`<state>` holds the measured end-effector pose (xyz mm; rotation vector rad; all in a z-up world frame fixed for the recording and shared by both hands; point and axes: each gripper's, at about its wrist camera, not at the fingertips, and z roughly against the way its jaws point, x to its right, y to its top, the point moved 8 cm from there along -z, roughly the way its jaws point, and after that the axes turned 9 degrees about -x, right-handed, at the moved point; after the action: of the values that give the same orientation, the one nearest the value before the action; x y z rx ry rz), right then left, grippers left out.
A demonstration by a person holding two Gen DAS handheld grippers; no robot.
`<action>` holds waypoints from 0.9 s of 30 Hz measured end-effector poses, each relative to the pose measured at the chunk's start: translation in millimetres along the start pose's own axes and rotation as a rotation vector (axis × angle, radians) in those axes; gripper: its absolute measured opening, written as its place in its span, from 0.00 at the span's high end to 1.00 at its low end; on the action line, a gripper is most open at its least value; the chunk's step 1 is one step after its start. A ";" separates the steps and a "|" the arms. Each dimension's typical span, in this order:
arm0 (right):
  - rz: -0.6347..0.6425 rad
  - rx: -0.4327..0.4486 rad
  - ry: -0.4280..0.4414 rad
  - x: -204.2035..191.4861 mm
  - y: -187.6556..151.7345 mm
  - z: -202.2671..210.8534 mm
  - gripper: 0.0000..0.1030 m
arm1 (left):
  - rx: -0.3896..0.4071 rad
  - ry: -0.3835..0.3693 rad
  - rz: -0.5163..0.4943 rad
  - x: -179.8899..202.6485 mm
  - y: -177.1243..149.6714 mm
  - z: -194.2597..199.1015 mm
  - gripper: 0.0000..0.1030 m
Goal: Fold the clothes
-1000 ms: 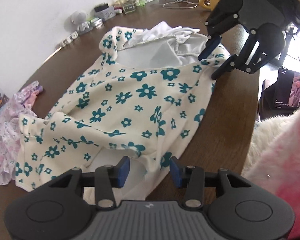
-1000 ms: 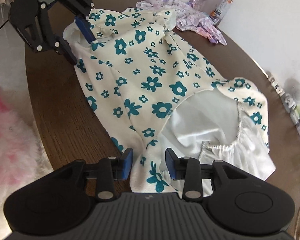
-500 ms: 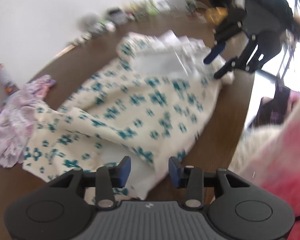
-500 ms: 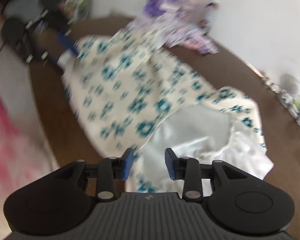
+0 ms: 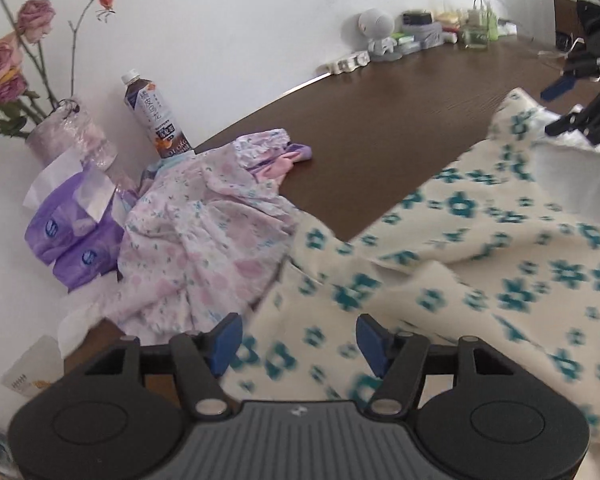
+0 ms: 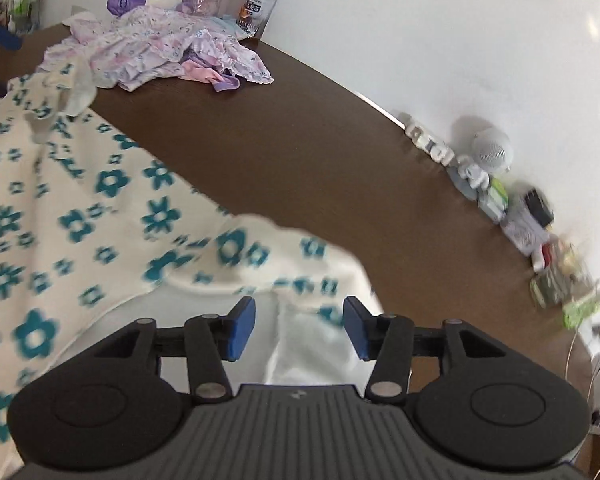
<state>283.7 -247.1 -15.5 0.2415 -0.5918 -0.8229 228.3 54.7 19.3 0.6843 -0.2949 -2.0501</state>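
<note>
A cream garment with teal flowers [image 5: 480, 264] lies spread on the dark wooden table [image 5: 380, 120]. My left gripper [image 5: 298, 342] is open just above its near edge, nothing between the fingers. In the right wrist view the same garment [image 6: 100, 216] fills the left side, with its white lining [image 6: 312, 344] below my open right gripper [image 6: 299, 330]. The right gripper [image 5: 568, 100] also shows at the far right of the left wrist view, above the garment's white part. A crumpled pink floral garment [image 5: 204, 240] lies by the wall.
A drink bottle [image 5: 154, 114], purple tissue packs [image 5: 76, 232] and a vase of dried roses [image 5: 40, 92] stand against the white wall. A small white figure [image 6: 488, 156] and several small items line the table's far edge. Bare tabletop [image 6: 300, 140] stretches between the garments and these.
Both grippers swung round over the garment toward the wall side. The left now faces the pink clothes and bottle, the right faces the far edge with the small items. Both stayed open.
</note>
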 end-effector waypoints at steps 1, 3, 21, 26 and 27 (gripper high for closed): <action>0.043 -0.005 -0.010 -0.3 3.4 -7.8 0.36 | 0.001 0.002 -0.026 -3.5 4.9 -10.5 0.40; 0.125 -0.018 -0.022 -1.1 9.0 -23.4 0.30 | -0.003 -0.029 -0.086 -2.6 11.5 -27.9 0.40; 0.161 0.177 -0.073 -13.1 17.0 30.5 0.94 | 0.123 0.005 -0.083 11.6 12.1 8.5 0.97; 0.182 0.380 -0.282 0.1 31.0 118.2 0.94 | 0.316 0.191 -0.060 -2.8 23.6 94.4 0.97; 0.178 0.398 -0.306 3.3 33.8 126.2 0.94 | 0.343 0.226 -0.063 -4.1 27.0 106.4 0.97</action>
<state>233.0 -224.3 102.8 0.4230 -1.0516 -0.5666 187.8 37.4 119.9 1.1385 -0.5047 -1.9769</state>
